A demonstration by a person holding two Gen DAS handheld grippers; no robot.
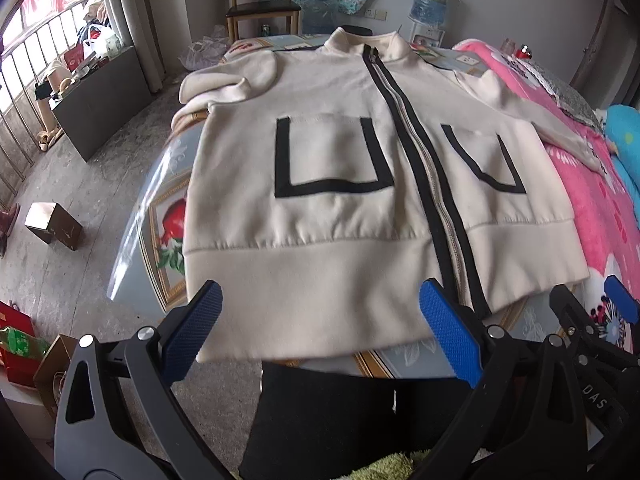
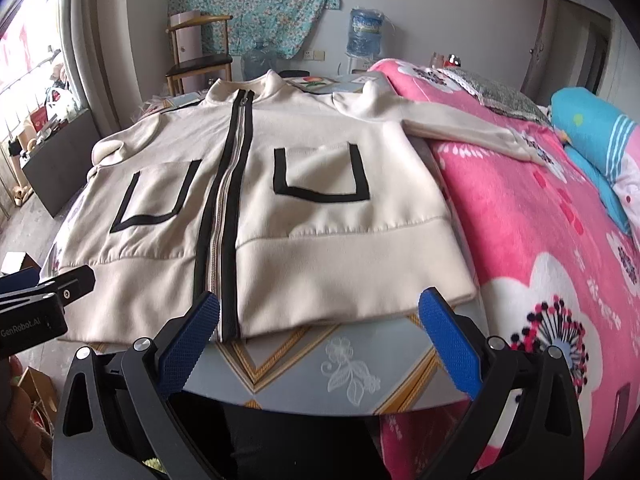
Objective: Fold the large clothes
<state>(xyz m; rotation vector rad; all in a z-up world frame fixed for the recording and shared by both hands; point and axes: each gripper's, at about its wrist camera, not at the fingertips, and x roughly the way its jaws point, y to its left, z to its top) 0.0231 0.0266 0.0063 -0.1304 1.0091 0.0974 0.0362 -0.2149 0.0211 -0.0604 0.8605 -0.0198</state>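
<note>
A cream fleece zip-up jacket (image 1: pixel 332 216) with black-edged pockets lies face up and spread flat on a round table (image 2: pixel 352 376) with a pale floral printed top, its collar pointing away and its wide ribbed hem toward the grippers; the black-bordered zipper (image 2: pixel 224 216) is closed along the front; one sleeve (image 2: pixel 472 128) reaches sideways onto a bright pink flowered blanket (image 2: pixel 552 240) on a bed just beside the table, while the other sleeve (image 1: pixel 224 84) lies folded back near the shoulder. The left gripper (image 1: pixel 320 320) hovers over the near hem, its blue-padded fingers (image 1: pixel 448 328) spread wide and holding nothing; the right gripper (image 2: pixel 318 324) sits at the near table edge by the hem's right corner, fingers likewise wide apart and empty. A wooden chair (image 2: pixel 200 56) and a water dispenser bottle (image 2: pixel 364 32) stand against the far wall.
</note>
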